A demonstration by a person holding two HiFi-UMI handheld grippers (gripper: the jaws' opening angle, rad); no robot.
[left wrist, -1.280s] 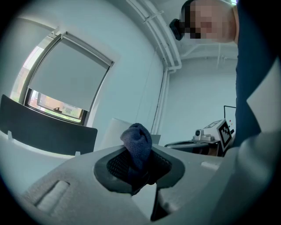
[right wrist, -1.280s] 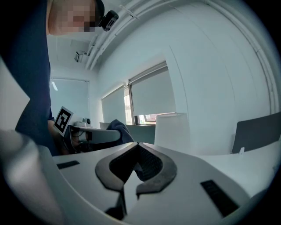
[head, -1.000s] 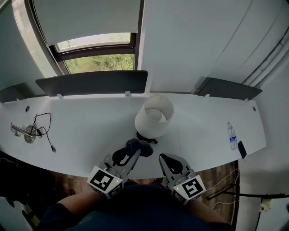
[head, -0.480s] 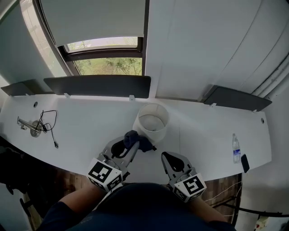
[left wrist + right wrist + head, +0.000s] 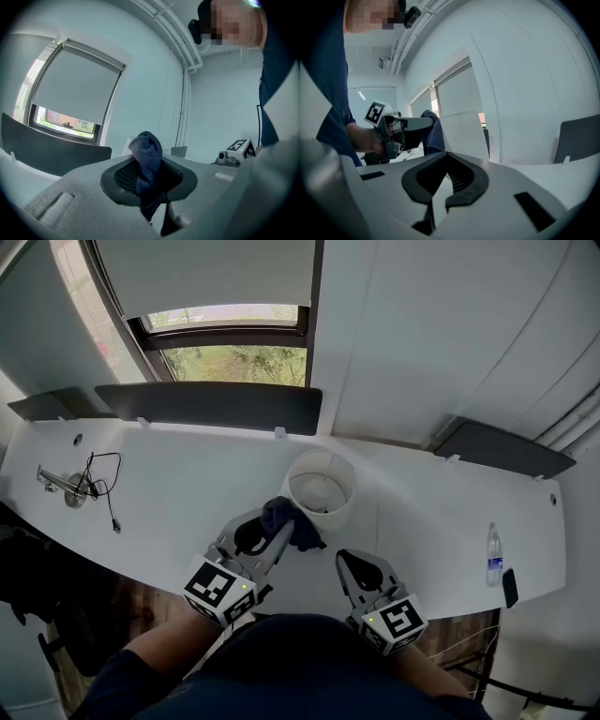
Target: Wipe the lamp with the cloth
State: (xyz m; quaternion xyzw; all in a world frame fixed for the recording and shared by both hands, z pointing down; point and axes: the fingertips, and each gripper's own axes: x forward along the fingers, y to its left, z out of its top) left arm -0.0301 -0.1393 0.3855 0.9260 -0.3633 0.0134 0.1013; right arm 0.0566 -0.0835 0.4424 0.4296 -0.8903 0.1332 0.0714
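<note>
The lamp point(image 5: 321, 486) has a white drum shade and stands mid-table; in the right gripper view the lamp point(image 5: 465, 133) rises just beyond the jaws. A dark blue cloth point(image 5: 285, 518) is bunched against the shade's near-left side. My left gripper point(image 5: 280, 533) is shut on the cloth point(image 5: 146, 158), which sticks up between its jaws. To its right, my right gripper point(image 5: 350, 564) hovers at the table's front edge, shut and holding nothing, short of the lamp base. From the right gripper view the left gripper point(image 5: 401, 127) and cloth point(image 5: 434, 132) show left of the shade.
On the white table point(image 5: 187, 493), a black cable and metal fitting point(image 5: 79, 486) lie far left. A water bottle point(image 5: 494, 557) and a dark phone point(image 5: 509, 587) sit far right. Dark panels point(image 5: 216, 409) line the back edge under the window.
My left gripper has carried the cloth forward and up, from near the lamp's base to the shade's near-left side. The right gripper has stayed about where it was.
</note>
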